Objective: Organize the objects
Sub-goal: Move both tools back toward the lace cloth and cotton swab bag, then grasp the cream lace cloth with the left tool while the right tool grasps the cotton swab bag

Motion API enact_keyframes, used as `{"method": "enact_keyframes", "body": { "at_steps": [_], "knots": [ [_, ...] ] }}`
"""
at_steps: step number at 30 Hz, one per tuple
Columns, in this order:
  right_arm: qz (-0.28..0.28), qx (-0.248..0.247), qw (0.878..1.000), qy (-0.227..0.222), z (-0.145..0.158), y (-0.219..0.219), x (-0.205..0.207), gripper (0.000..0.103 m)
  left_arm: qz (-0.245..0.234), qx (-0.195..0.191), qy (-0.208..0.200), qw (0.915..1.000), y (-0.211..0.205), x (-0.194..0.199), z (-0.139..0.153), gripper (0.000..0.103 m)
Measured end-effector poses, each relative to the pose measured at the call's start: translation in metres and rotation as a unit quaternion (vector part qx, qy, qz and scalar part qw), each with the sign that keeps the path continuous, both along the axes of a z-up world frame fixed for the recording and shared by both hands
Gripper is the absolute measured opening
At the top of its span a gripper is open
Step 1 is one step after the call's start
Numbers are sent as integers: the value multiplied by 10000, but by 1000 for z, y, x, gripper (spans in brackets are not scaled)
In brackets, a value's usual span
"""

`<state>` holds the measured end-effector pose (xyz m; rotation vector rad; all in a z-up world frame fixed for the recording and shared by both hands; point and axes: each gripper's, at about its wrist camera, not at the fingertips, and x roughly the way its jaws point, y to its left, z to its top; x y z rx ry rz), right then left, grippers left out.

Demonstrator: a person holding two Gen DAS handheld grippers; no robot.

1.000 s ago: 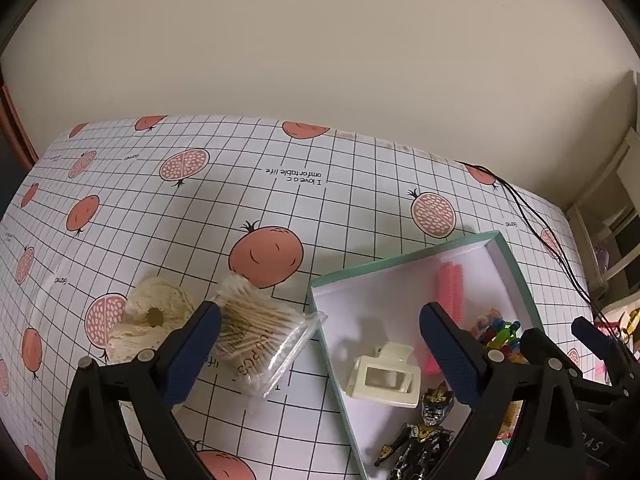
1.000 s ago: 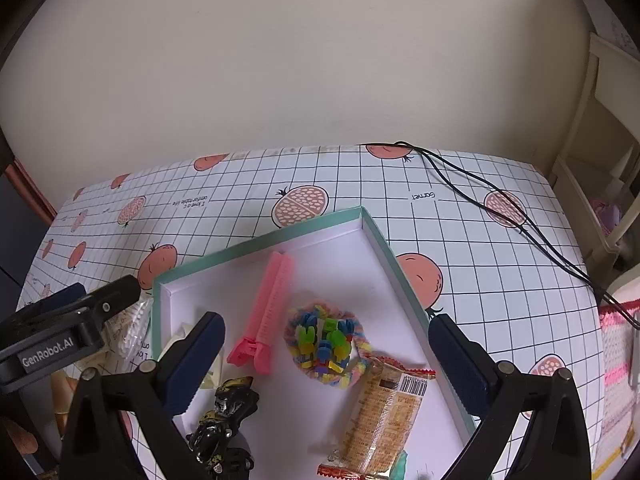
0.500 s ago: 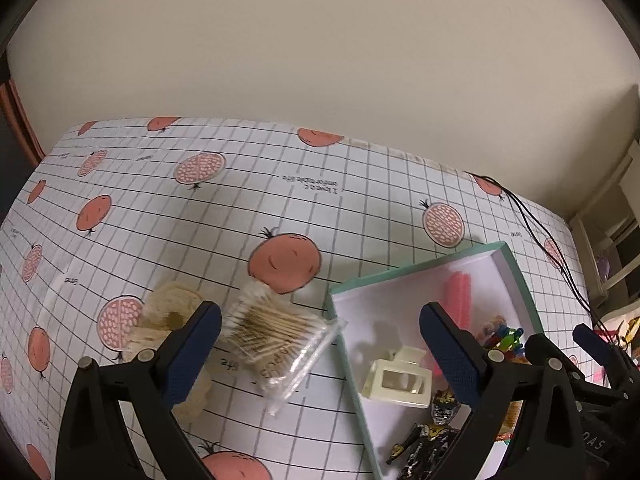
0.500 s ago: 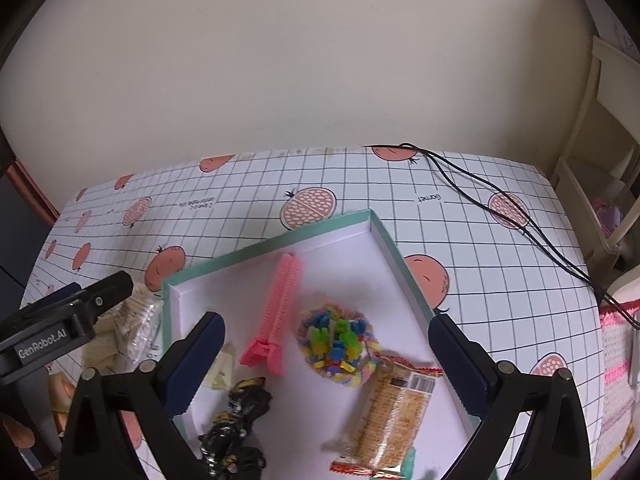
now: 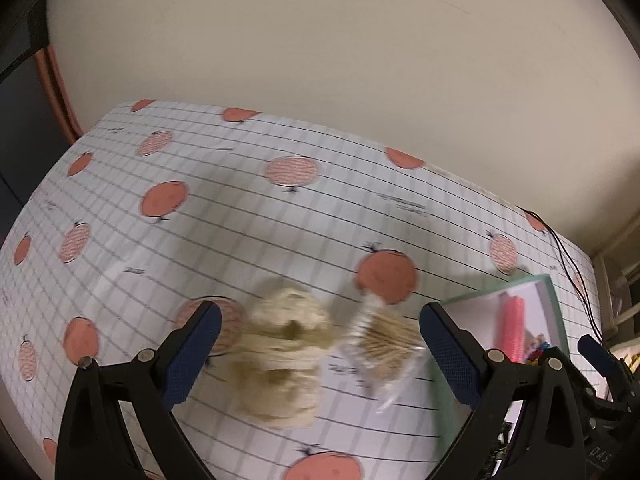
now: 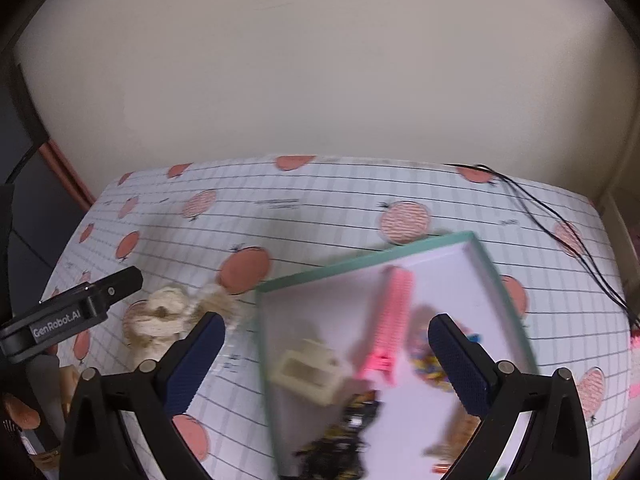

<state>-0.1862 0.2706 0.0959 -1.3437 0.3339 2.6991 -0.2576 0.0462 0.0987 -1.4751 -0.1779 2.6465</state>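
- The left gripper (image 5: pixel 320 354) hangs above the surface (image 5: pixel 248 216), its blue-padded fingers (image 5: pixel 191 356) wide apart and holding nothing.
- Between those fingers, down on the grid-and-fruit tablecloth, lies a cream bundle of twine (image 5: pixel 282 356); the view is blurred.
- Just right of the twine sits a clear bag of cotton swabs (image 5: pixel 382 340), close to the left wall of the box (image 5: pixel 554 300).
- The right gripper (image 6: pixel 326 358) hovers over the box (image 6: pixel 360 262), its fingers also spread and empty.
- Inside the teal-rimmed box lie a cream hair claw (image 6: pixel 308 372), a pink hair clip (image 6: pixel 390 320), a black-and-gold toy figure (image 6: pixel 340 440), a heap of small coloured bits (image 6: pixel 428 360) and a snack packet (image 6: pixel 452 436), all smeared by motion.
- A black cable (image 6: pixel 560 216) runs across the far right of the surface.
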Motion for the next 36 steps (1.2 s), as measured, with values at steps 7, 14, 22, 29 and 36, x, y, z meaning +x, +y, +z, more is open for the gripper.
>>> {"method": "enact_keyframes", "body": {
  "at_steps": [7,14,22,29,36],
  "knots": [
    [410,-1,9992,-20,-4,-47,-17,103,315,28,-39,9995,-46,-3,1,99],
    [707,51,9974,-139,-17,-83,-32,103,491,61,-108,9987,-75,-8,-4,99],
    [794,222,9959,-378,-36,-97,-40,94,256,307,-298,9988,-68,-14,-20,99],
    [742,66,9957,-553,-50,-96,-44,83,-1,176,-621,9979,-46,-20,-41,99],
    [804,-17,9940,-741,-61,-101,-46,75,-20,177,-983,9950,-39,-21,-62,99]
  ]
}}
